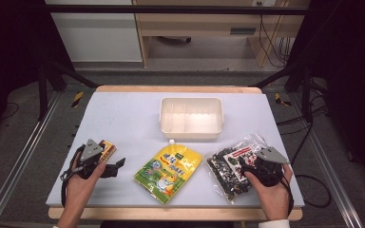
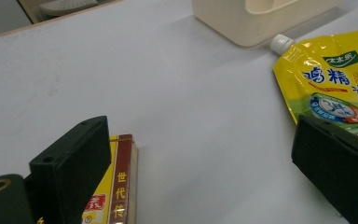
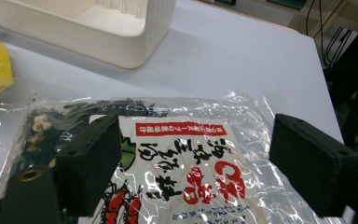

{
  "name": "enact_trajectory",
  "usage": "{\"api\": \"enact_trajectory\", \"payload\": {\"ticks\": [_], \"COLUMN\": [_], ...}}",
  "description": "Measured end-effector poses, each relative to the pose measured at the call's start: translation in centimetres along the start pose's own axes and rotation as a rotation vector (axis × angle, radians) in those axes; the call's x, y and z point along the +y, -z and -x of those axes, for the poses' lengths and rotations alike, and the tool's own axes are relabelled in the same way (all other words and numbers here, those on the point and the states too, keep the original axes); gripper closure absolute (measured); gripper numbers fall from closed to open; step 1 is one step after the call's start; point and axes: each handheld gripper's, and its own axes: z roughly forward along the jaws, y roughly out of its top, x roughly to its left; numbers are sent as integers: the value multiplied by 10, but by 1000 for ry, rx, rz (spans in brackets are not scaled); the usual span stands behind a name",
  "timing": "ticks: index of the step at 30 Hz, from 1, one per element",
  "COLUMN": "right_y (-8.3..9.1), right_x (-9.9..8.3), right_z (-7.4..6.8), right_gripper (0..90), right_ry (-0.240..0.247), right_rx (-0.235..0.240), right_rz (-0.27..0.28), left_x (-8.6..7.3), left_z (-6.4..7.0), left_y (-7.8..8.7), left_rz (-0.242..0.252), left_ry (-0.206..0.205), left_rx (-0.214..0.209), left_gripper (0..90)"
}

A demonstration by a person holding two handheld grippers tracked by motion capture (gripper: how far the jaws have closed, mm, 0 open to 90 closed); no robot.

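Left gripper (image 1: 105,164) near-left, jaws wide, empty, beside box (image 2: 116,186) | right gripper (image 3: 200,172) near-right, jaws wide, empty, over clear bag (image 1: 228,168) | yellow pouch (image 1: 168,172) between | bin (image 1: 191,134) far centre

Two handheld black grippers, the left gripper (image 1: 105,166) and the right gripper (image 1: 248,164), each topped by a grey three-cornered plate and trailing a black cable. Jaws are thick, matte black blocks (small round holes visible) — a brass-coloured ring sits beside one. A white cuff (image 1: 274,223) shows at the right wrist.
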Motion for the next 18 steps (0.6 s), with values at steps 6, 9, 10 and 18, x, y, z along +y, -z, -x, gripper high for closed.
{"api": "enact_trajectory", "payload": {"ticks": [6, 9, 10, 18], "right_y": [3, 5, 7, 9], "right_x": [-5, -7, -10, -23], "right_z": [15, 21, 28, 66], "right_gripper": [152, 181, 200, 300], "right_ry": [-21, -30, -44, -112], "right_rx": [-48, -58, -79, -109], "right_rz": [-7, -3, -12, -33], "left_x": [1, 1, 1, 1], "left_z": [5, 7, 7, 9], "left_y": [-3, -4, -5, -6], "left_rz": [-20, -21, -22, -32], "left_ry": [-22, -20, -23, -27], "left_rx": [-10, -11, -8, 6], "left_gripper": [49, 49, 49, 57]}}
